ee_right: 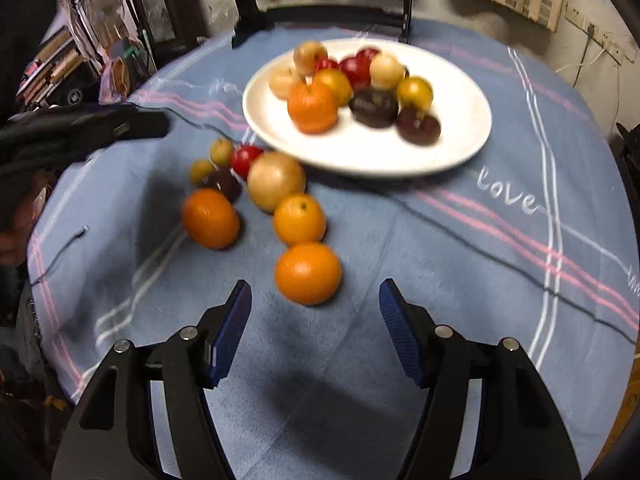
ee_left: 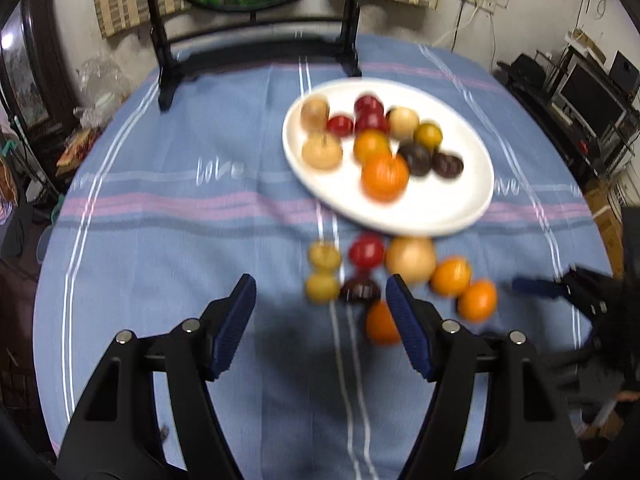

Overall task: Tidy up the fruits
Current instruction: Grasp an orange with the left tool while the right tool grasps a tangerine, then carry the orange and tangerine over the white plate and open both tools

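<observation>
A: Progress? 
B: Plate [ee_right: 460, 148] at 12 o'clock holds about eleven fruits; eight loose fruits [ee_right: 276, 184] remain on cloth [ee_right: 440, 260] at its 7 o'clock.
A: Grippers?
B: Left gripper [ee_left: 322, 312] and right gripper [ee_right: 316, 312] both apart, empty.

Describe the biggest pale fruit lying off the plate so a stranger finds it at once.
Start at the round white ceramic plate on the blue striped tablecloth. Just off its near edge lies a loose cluster of fruits. The large pale tan round fruit is the cluster's biggest and only beige one.
</observation>
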`<state>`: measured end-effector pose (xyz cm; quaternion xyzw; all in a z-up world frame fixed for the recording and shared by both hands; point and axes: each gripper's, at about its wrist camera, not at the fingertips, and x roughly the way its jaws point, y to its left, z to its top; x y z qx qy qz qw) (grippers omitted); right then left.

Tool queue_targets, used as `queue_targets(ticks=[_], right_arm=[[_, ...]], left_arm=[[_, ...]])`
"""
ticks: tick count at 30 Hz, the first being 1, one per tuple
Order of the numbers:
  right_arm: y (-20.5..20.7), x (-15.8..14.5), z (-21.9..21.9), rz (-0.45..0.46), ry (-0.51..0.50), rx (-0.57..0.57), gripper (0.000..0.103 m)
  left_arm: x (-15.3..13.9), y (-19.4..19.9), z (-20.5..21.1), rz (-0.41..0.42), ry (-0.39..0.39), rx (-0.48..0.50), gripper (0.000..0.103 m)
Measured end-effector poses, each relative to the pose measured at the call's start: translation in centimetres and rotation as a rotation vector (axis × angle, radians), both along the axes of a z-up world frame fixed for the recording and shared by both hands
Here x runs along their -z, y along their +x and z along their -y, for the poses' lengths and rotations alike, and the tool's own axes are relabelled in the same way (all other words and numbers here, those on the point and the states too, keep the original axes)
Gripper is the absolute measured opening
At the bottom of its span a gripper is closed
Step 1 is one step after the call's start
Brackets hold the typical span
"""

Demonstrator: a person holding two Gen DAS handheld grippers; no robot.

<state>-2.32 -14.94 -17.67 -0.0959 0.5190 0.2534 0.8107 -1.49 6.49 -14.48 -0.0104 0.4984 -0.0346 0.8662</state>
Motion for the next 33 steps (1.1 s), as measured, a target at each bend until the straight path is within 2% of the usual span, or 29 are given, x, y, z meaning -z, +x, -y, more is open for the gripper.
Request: queue_targets(ticks=[3,4,5,6,10,14,18,19,21,28,33], right_arm=[[1.0,1.2,-0.4,-0.026,0.001,0.025,0.066],[1.3,1.4,-0.6,-0.035,0.007,0.022,0.060],[1.5,1.8,-1.0,-0.052,0.007,0.010,0.043],[1.5,1.8,-1.1,-0.054,-0.001,0.004,0.040],[0.5,0.9,-1.0,-0.047,-0.002,-0.023,0.040],[0.1,0.2,0.6,-0.049,0.028,0.013,0.040],[-0.3,0.2,2.1,-0.067,0.042,0.051,0.040],[-0.5,0.1,2.4,-0.069,0.044,0.054,0.040],[-0.6,0.1,2.6,-0.068,0.045,0.057,0.040],[-0.6,-0.7,2.9,-0.052,0.066,0.065,0.040],[-0.8,-2.1,2.3,-0.035,0.090,0.055,0.040]], left_arm=[[0.7,-1.2,-0.3,-0.027,-0.010,-0.012,0.069],[0.8,-1.5,-0.2,-0.028,-0.009,-0.014,0.069],[0.8,-1.8,-0.1,-0.029,-0.009,-0.012,0.069],[0.9,-2.1,0.2,-0.032,-0.009,-0.002,0.069],[1.2,-2.3,1.7,-0.042,-0.017,0.032,0.069],[2.5,-1.7,3.9,-0.072,-0.031,0.067,0.069],[4.5,0.2,5.5,-0.108,-0.038,0.034,0.068],[5.0,0.8,5.6,-0.122,-0.040,0.024,0.063],[5.9,1.6,5.8,-0.161,-0.043,0.023,0.045],[4.7,0.1,5.1,-0.127,-0.031,0.027,0.044],[1.9,-1.0,4.5,-0.051,-0.005,0.036,0.044]])
